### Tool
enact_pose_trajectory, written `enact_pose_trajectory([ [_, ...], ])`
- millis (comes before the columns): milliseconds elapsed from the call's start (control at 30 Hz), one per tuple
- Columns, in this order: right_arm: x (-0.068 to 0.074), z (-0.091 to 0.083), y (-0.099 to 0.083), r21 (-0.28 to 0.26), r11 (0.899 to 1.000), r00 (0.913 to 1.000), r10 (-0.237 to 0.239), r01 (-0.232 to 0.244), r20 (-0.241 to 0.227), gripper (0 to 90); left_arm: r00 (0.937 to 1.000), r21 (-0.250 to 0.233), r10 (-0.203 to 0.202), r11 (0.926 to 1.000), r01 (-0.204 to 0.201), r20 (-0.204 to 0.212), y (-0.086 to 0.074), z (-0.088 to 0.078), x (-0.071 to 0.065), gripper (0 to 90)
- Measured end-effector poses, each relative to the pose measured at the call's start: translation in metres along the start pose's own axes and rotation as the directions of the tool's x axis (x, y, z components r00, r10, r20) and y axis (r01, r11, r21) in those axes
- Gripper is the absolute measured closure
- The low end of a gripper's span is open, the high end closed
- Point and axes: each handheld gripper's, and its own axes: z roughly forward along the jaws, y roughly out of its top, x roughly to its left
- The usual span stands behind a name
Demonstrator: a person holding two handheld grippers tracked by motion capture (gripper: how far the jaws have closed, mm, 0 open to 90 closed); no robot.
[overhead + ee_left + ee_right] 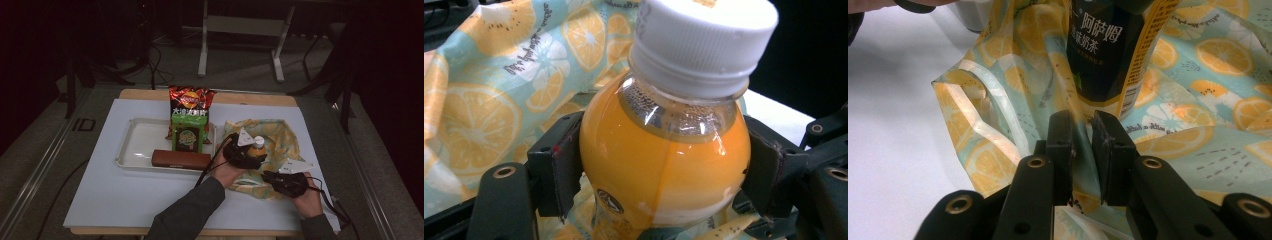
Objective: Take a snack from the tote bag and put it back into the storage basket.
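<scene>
An orange drink bottle [258, 145] with a white cap [704, 40] stands upright over the lemon-print bag [282, 132]. My left gripper [255, 153] is shut on it, and the pads [561, 165] press both sides of its shoulder [664, 170]. The bottle's dark label [1108, 55] rises just beyond my right gripper [1082, 145], with bag fabric [1198, 140] folded around its base. That right gripper [272, 176] is shut on a fold of the bag's near edge, beside a pale handle strap [988, 100]. Whether the bottle's base is inside the bag I cannot tell.
A white tray [135, 145] lies left of the bag on the pale mat. A red chips bag [191, 100], a green packet [188, 132] and a brown bar [181, 159] rest on it. Dark floor and table legs lie beyond the far edge.
</scene>
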Motion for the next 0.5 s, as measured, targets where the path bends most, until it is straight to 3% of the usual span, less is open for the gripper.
enact_pose_trajectory([
  [500, -0.0008, 0.001, -0.0013, 0.007, 1.0, 1.0, 0.004, -0.004, -0.007, 78.3, 1.0, 0.0, 0.007, 1.0, -0.007, 0.001, 0.0004, 0.0012, -0.0003, 28.6],
])
